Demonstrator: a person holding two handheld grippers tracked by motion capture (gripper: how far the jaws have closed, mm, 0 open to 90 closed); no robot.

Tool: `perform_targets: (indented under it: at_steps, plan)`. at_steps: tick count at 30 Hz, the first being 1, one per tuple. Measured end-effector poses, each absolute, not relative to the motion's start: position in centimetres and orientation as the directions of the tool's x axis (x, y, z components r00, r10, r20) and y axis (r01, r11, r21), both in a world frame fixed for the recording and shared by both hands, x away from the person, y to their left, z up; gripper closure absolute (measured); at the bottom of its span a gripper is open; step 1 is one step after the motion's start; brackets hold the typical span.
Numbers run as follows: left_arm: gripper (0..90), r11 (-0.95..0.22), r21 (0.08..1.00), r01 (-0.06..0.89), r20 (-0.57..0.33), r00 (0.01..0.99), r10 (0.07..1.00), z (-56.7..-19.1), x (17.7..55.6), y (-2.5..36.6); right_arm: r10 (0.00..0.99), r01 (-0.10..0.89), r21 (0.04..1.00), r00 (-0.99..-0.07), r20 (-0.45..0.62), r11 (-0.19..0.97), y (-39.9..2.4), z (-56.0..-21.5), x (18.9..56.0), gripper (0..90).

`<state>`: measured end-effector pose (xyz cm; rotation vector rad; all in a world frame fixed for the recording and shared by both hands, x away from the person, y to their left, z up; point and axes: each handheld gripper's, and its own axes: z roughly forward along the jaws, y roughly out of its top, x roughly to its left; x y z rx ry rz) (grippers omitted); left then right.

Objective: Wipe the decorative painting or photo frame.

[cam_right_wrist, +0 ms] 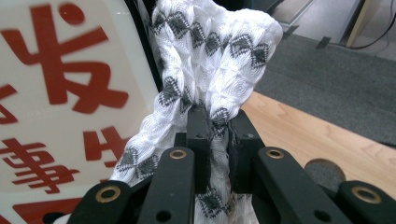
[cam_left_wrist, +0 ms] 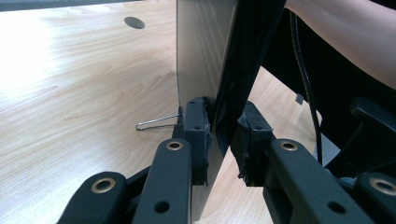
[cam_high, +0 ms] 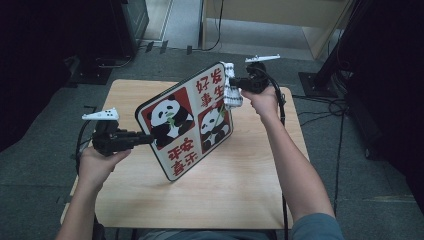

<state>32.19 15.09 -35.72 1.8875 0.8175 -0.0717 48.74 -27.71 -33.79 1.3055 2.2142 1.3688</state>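
A white board with panda pictures and red characters [cam_high: 187,120] stands tilted on its lower corner on the wooden table [cam_high: 250,175]. My left gripper [cam_high: 147,138] is shut on the board's left edge; in the left gripper view its pads [cam_left_wrist: 198,126] clamp the board's thin edge [cam_left_wrist: 219,70]. My right gripper [cam_high: 234,82] is shut on a white cloth with a grey diamond pattern [cam_high: 231,92], held against the board's upper right edge. In the right gripper view the cloth [cam_right_wrist: 215,60] bunches up between the jaws beside the board's face [cam_right_wrist: 70,93].
A thin wire clip [cam_left_wrist: 156,122] lies on the table behind the board. A round cable hole [cam_left_wrist: 134,22] sits in the tabletop. Grey carpet [cam_high: 360,175] surrounds the table, with cables [cam_high: 320,107] on the floor at the right.
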Motion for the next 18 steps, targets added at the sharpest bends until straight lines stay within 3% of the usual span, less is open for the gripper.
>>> perform_targets:
  at_steps: [18]
  plan:
    - [77.0, -0.24, 0.789, 0.566, -0.396, 0.766, 0.506, -35.7, 32.2, 15.0, 0.784, 0.583, 0.796, -0.567, 0.255, 0.163, -28.0, -35.4, 48.5, 83.0]
